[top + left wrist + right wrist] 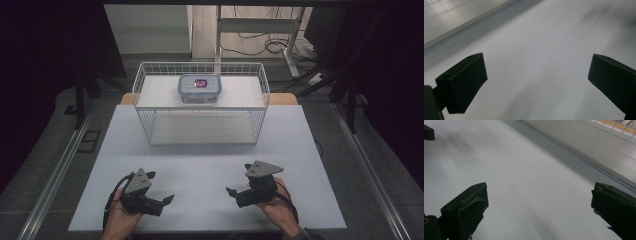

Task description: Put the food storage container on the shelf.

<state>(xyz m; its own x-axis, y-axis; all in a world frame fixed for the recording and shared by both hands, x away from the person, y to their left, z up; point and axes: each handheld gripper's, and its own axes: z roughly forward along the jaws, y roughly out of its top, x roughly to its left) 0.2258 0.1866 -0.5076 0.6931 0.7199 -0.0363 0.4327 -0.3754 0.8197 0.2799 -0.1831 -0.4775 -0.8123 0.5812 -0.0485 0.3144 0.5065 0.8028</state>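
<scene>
Lidded plastic food container [200, 88] waiting in a white wire basket [145, 115], upper centre of the frame; both tools idle low on the counter [210, 150].

Probably light and rigid, with smooth, likely slippery walls and a clip-on lid with blue trim; best taken across the short sides of the body just under the lid rim, not by the lid alone. Sitting upright, lid up, long axis running left to right across the frame, parallel to the basket's long side. Contents hard to make out, red and dark through the lid. Left tool [162, 187] lower left, jaws spread, holding nothing; right tool [237, 179] lower right, jaws spread too, equally empty, both well apart from the basket.
</scene>
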